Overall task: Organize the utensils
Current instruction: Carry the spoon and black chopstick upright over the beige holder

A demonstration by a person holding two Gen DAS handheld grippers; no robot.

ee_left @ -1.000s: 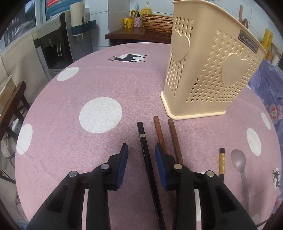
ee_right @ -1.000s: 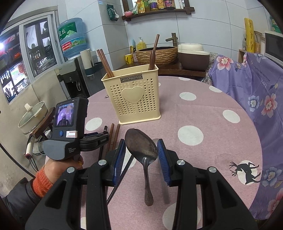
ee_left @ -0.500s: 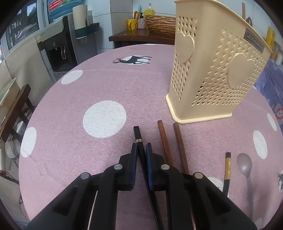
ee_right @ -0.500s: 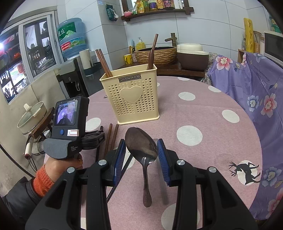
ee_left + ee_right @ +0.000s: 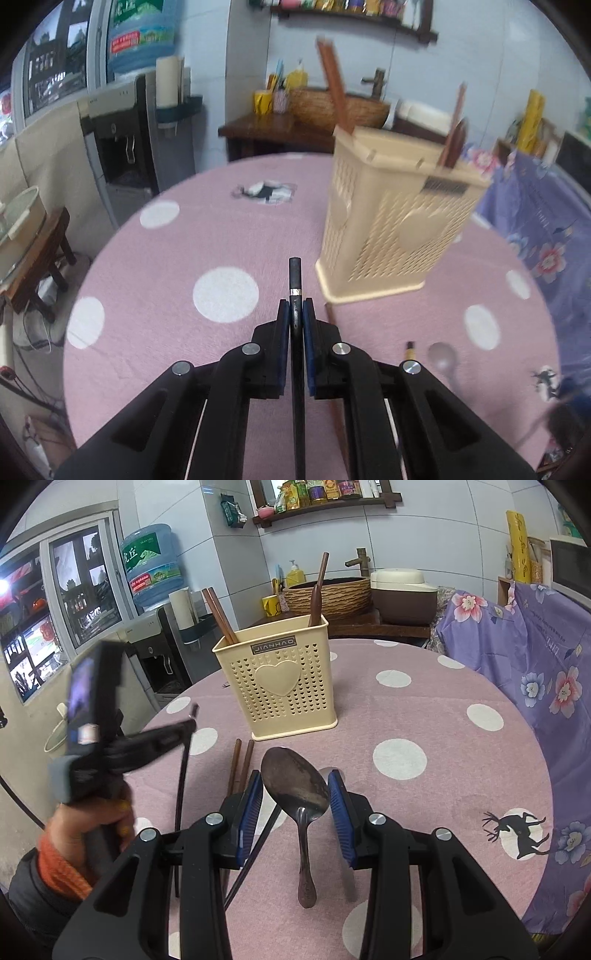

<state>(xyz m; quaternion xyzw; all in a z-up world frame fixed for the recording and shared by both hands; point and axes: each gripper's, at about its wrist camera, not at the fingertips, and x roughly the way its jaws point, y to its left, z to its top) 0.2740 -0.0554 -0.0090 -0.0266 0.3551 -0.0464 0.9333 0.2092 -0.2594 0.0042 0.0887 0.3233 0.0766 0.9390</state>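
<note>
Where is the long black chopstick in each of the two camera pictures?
Left wrist view: the long black chopstick is at centre, clamped in the left gripper.
Right wrist view: same black chopstick, left of centre, hanging from that gripper.
Shared landmark: the cream plastic utensil basket.

black chopstick (image 5: 295, 280) lifted, metal spoon (image 5: 295, 782) flat

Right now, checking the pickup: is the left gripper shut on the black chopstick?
Shut: left gripper clamps the black chopstick, both blue pads pressing it.
</note>
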